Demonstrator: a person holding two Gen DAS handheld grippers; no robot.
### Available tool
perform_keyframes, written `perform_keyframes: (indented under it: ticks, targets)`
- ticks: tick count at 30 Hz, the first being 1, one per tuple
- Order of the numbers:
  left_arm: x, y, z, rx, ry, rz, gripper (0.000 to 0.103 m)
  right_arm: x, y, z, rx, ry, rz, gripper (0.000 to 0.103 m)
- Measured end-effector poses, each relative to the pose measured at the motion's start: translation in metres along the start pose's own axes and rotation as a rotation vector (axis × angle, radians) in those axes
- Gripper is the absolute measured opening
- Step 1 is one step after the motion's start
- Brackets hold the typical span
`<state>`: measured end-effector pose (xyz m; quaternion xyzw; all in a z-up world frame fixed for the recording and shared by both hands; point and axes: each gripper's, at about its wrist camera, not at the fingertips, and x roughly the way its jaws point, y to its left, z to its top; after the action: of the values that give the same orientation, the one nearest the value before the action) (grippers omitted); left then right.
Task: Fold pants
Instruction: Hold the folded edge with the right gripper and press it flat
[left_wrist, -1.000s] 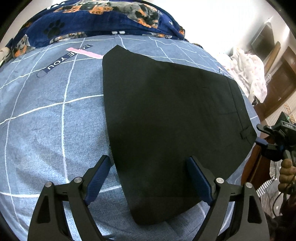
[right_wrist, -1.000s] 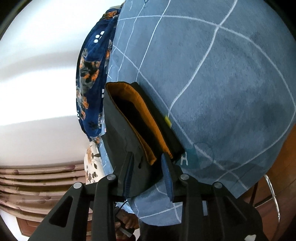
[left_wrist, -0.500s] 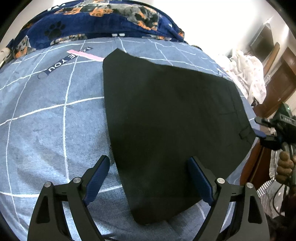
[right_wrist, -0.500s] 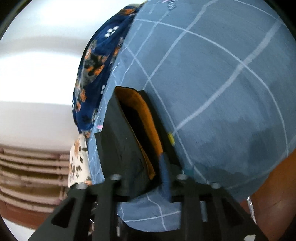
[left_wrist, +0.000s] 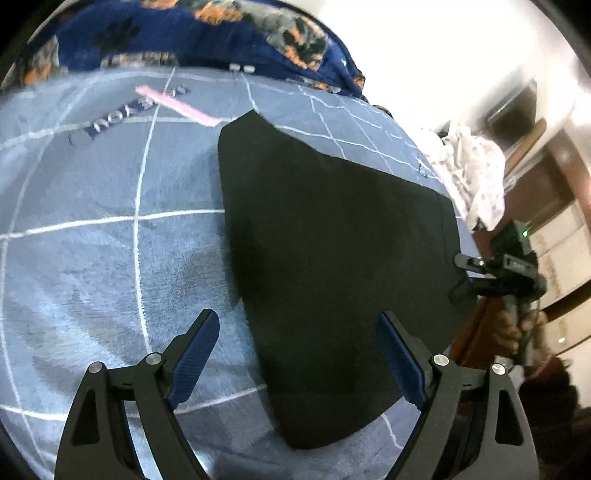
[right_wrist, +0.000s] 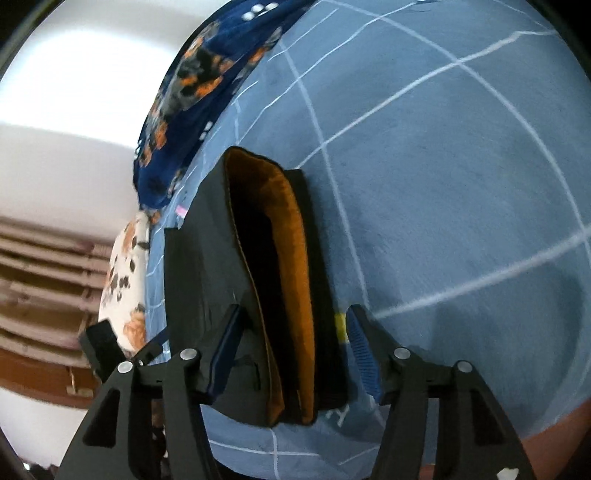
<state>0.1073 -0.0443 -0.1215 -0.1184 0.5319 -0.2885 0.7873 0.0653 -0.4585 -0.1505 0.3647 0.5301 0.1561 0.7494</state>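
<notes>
Black pants (left_wrist: 332, 258) lie folded flat on the blue-grey checked bed cover (left_wrist: 92, 258). My left gripper (left_wrist: 297, 354) hovers open above their near edge, and the cloth's left edge runs between its blue fingers (left_wrist: 195, 354) without touching them. My right gripper (left_wrist: 461, 277) is at the waistband on the right. In the right wrist view the waistband with its orange lining (right_wrist: 291, 277) sits between the opening jaws of the right gripper (right_wrist: 291, 350). The right pad stands clear of the cloth, with a yellow label (right_wrist: 340, 325) showing in the gap.
A dark blue dog-print blanket (left_wrist: 207, 33) is bunched along the far side of the bed. A white patterned cloth (left_wrist: 476, 173) lies at the far right corner, next to brown wooden furniture (left_wrist: 569, 177). The bed edge runs close under the right gripper (right_wrist: 554, 435).
The right jaws have spread from a pinch on the waistband to a wide gap, and that hand has rolled. The left gripper stayed open and drifted a little over the pants.
</notes>
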Motion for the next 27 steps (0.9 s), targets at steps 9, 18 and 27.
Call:
perform_keyframes:
  ticks: [9,18,27]
  targets:
    - [0.020,0.012,0.018,-0.013,0.105,-0.236,0.087,0.018,-0.001,0.018,-0.070,0.089,0.182,0.065]
    - [0.039,0.018,0.037,-0.003,0.196,-0.440,0.087,0.022,0.002,0.025,-0.149,0.180,0.311,0.066]
    - [0.035,0.020,0.040,-0.009,0.225,-0.466,0.087,0.026,0.009,0.039,-0.213,0.323,0.180,0.064]
